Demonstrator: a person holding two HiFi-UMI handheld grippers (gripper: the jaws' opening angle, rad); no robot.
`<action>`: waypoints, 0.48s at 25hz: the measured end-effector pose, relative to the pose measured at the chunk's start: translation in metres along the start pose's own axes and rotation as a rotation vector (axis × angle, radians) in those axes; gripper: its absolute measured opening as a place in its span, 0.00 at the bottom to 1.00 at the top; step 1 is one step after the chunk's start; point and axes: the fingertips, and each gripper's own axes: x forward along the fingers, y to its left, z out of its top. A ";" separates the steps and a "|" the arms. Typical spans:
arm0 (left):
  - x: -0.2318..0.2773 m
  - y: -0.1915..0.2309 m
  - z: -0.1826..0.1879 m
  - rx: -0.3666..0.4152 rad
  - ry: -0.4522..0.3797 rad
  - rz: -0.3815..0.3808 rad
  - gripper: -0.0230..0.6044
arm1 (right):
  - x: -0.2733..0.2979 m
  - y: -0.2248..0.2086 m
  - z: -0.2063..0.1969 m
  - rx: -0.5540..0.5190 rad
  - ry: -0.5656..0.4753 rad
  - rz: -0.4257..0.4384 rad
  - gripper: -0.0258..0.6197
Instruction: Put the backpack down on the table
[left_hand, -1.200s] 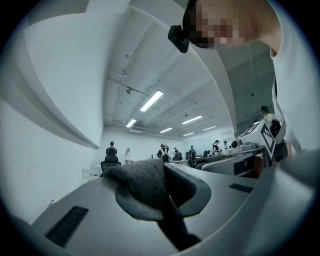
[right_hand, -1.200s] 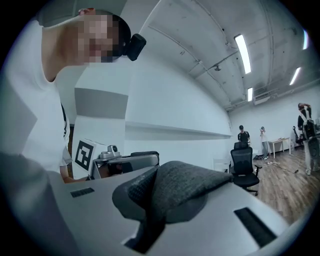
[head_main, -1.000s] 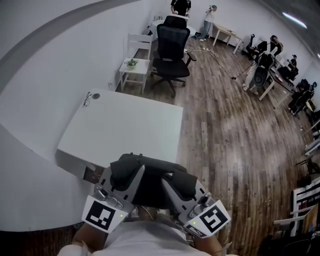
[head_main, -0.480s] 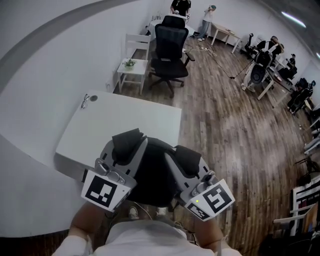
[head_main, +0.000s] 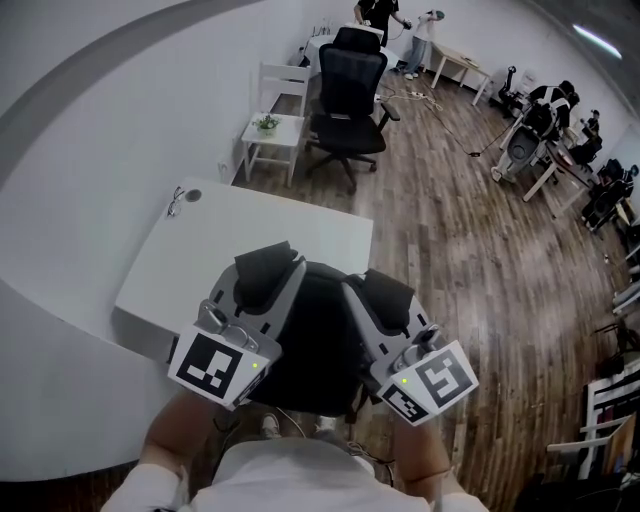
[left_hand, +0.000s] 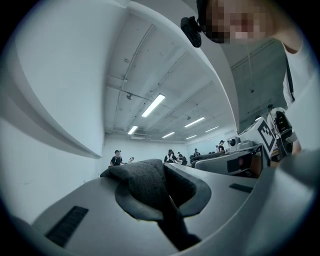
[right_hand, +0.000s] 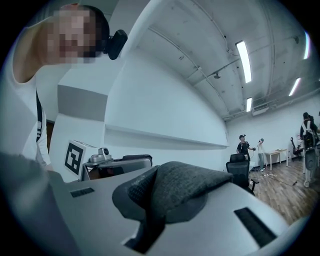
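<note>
A black backpack (head_main: 312, 342) hangs between my two grippers, above the near edge of the white table (head_main: 195, 262). My left gripper (head_main: 262, 276) is shut on a fold of the backpack's dark grey strap fabric (left_hand: 146, 186), which bulges out between its jaws. My right gripper (head_main: 388, 300) is shut the same way on another fold of that fabric (right_hand: 181, 189). Both grippers point roughly level, side by side, away from the person. The lower part of the backpack is hidden behind the grippers and the person's chest.
A small cable-like item (head_main: 180, 197) lies at the table's far left corner. Beyond the table stand a black office chair (head_main: 350, 92) and a small white stand with a plant (head_main: 270, 130). Wooden floor (head_main: 470, 250) runs to the right, with people and desks far off.
Both grippers have carried the backpack up and forward, from below the table's near edge to over it. Their jaws have stayed shut on the fabric.
</note>
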 end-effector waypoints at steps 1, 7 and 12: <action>0.004 0.003 -0.002 0.002 -0.002 0.001 0.11 | 0.004 -0.005 -0.001 -0.004 0.001 -0.002 0.12; 0.030 0.019 -0.024 0.031 0.001 0.030 0.11 | 0.023 -0.035 -0.015 -0.030 0.009 -0.021 0.12; 0.040 0.031 -0.043 0.038 -0.008 0.038 0.11 | 0.039 -0.049 -0.034 -0.058 0.024 -0.039 0.12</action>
